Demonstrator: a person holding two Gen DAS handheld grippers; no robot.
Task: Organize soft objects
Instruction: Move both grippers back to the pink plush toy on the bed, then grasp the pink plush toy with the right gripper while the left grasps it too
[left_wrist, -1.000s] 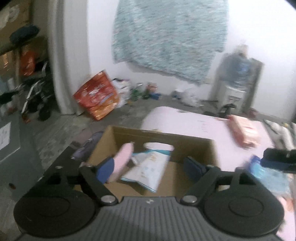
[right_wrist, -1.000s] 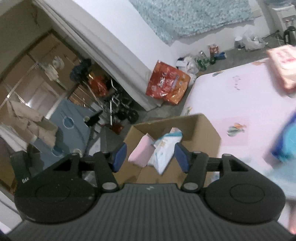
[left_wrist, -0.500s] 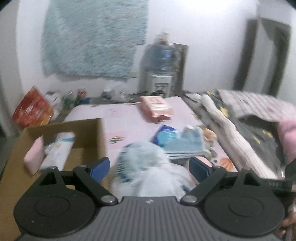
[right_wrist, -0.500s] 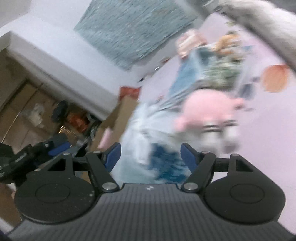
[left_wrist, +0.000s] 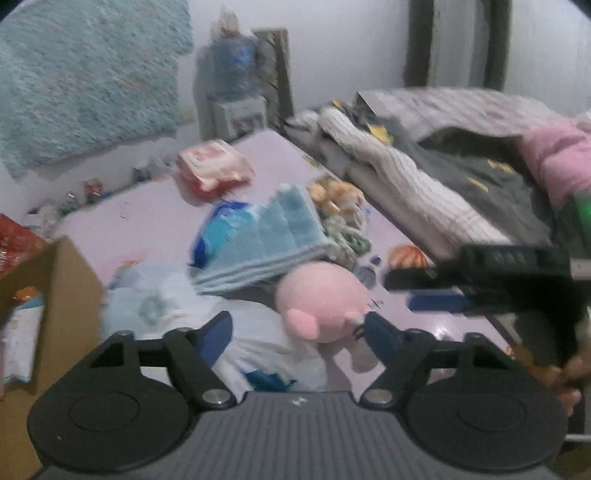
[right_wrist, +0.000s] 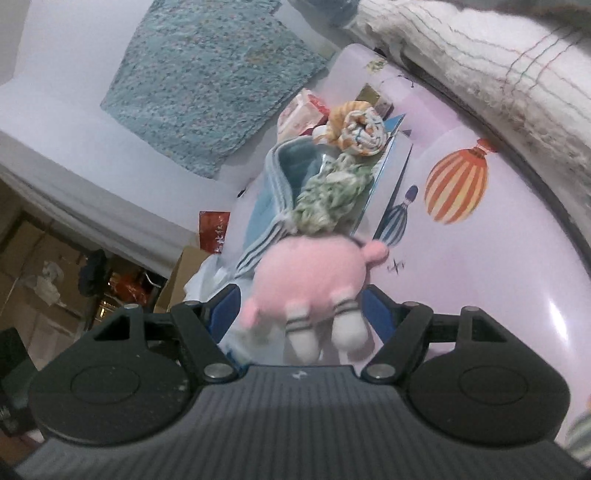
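Two grippers spread wide: right gripper straddles pink plush toy, untouched; left gripper just behind it; toy light, squashy, best pinched across round body

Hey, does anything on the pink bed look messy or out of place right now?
Yes. The soft things lie in a loose heap rather than sorted: the blue towel sits tilted over a blue packet, with a green knitted piece and an orange striped roll bunched against it. The pink plush toy lies toppled between the right gripper fingers.
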